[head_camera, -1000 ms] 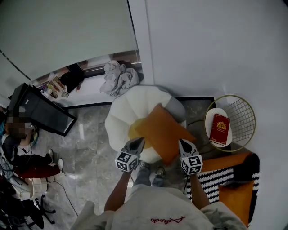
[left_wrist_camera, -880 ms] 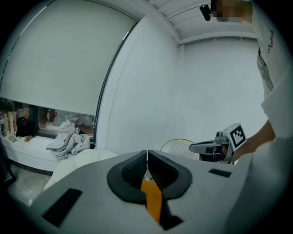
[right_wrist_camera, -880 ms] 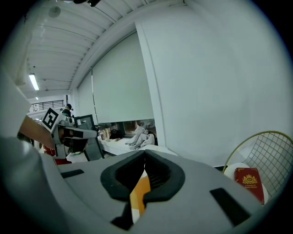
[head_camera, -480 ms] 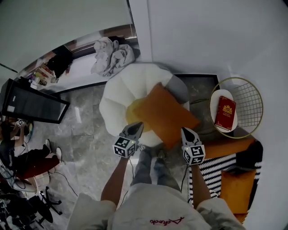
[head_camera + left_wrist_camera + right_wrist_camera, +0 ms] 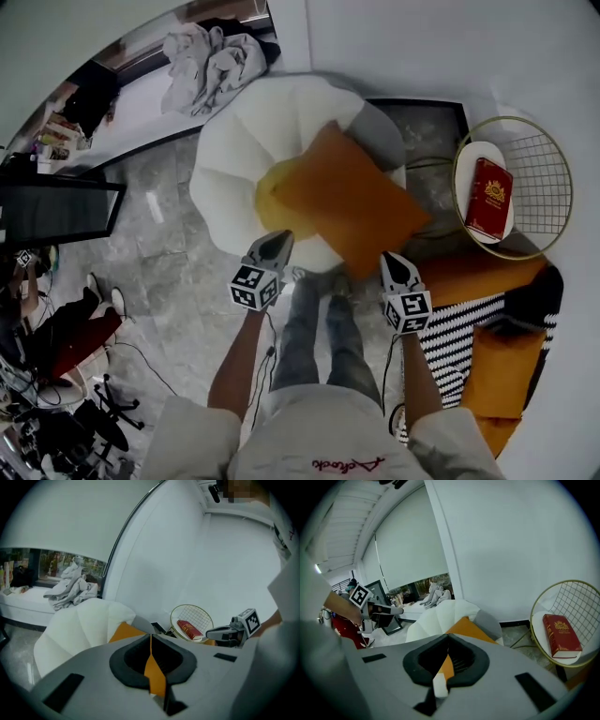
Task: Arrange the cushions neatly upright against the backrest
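- Left gripper (image 5: pixel 275 242) and right gripper (image 5: pixel 392 262): both pairs of jaws are pressed together, each pinching a thin fold at the near edge of the orange square fabric cushion (image 5: pixel 347 202). A small white tag (image 5: pixel 439 685) is seen beside the fabric at the right jaws.
- Orange cushion: laid tilted across the seat of the white shell-shaped upholstered armchair (image 5: pixel 225 169), partly over a soft yellow cushion (image 5: pixel 270 195). Neither is yet upright against the backrest.
- Risk, slipping: only a shallow fold is held, so one corner is judged likely to pull free under the cushion's weight, leaving it swinging from the other.
- Risk, dragging: the yellow cushion could be pulled towards the seat's front edge by the orange one.
- Risk, slumping: a limp cushion may fall forward unless it is seated low.
- Surroundings: a round gold wire side table (image 5: pixel 544 187) bearing a red hardback book (image 5: pixel 490 197) stands just beside the chair and could be struck by a wide swing. A crumpled grey cloth (image 5: pixel 211 56) lies well apart.
- Obstruction: a grey padded piece (image 5: pixel 380 131) occupies the backrest's right; cushion or chair part cannot be told.
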`<action>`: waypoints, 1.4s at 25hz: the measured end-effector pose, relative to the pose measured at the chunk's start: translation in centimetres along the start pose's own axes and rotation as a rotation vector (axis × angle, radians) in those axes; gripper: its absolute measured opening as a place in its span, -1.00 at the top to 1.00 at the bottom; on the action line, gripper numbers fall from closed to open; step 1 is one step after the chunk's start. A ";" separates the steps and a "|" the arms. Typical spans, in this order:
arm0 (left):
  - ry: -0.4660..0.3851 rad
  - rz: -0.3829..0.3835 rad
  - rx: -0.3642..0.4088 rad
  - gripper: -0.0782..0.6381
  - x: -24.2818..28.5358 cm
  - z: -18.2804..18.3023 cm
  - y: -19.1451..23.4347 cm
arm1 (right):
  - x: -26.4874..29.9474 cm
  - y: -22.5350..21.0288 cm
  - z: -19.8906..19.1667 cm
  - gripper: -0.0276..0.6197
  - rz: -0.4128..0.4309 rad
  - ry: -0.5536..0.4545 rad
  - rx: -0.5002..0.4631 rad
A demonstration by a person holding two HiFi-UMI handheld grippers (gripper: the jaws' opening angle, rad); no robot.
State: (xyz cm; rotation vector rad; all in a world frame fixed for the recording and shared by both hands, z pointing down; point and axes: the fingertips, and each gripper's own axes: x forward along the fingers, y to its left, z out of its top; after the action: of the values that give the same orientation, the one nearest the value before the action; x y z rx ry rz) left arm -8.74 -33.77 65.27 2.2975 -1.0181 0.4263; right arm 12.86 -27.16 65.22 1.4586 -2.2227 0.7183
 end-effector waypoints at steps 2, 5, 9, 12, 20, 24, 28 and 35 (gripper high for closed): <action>0.015 0.002 -0.020 0.68 0.6 -1.6 1.0 | 0.9 0.2 -1.8 0.83 0.001 0.026 0.010; 0.038 0.008 -0.038 0.68 1.5 -3.5 2.8 | 2.8 0.3 -3.7 0.83 0.005 0.055 0.026; 0.067 0.009 -0.047 0.68 2.1 -4.9 4.4 | 4.8 0.5 -5.1 0.83 0.001 0.074 0.054; 0.096 -0.001 -0.041 0.68 2.5 -5.5 5.2 | 5.4 0.3 -5.7 0.83 -0.022 0.077 0.087; 0.192 -0.107 0.035 0.68 9.3 -5.1 3.5 | 3.6 -5.6 -8.7 0.83 -0.173 0.063 0.224; 0.251 -0.181 0.081 0.68 13.2 -5.6 1.5 | 1.5 -8.4 -11.4 0.83 -0.271 0.059 0.310; 0.305 -0.239 0.121 0.68 16.4 -6.9 -0.3 | -0.3 -10.0 -14.3 0.83 -0.342 0.062 0.387; 0.358 -0.267 0.165 0.68 19.1 -9.2 -0.9 | -0.9 -10.0 -17.9 0.83 -0.381 0.064 0.461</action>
State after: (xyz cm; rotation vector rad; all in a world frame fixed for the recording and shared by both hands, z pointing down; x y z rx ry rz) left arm 3.99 -38.29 81.62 2.3436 -0.5094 0.7979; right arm 23.16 -18.97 81.01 1.9681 -1.7195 1.1689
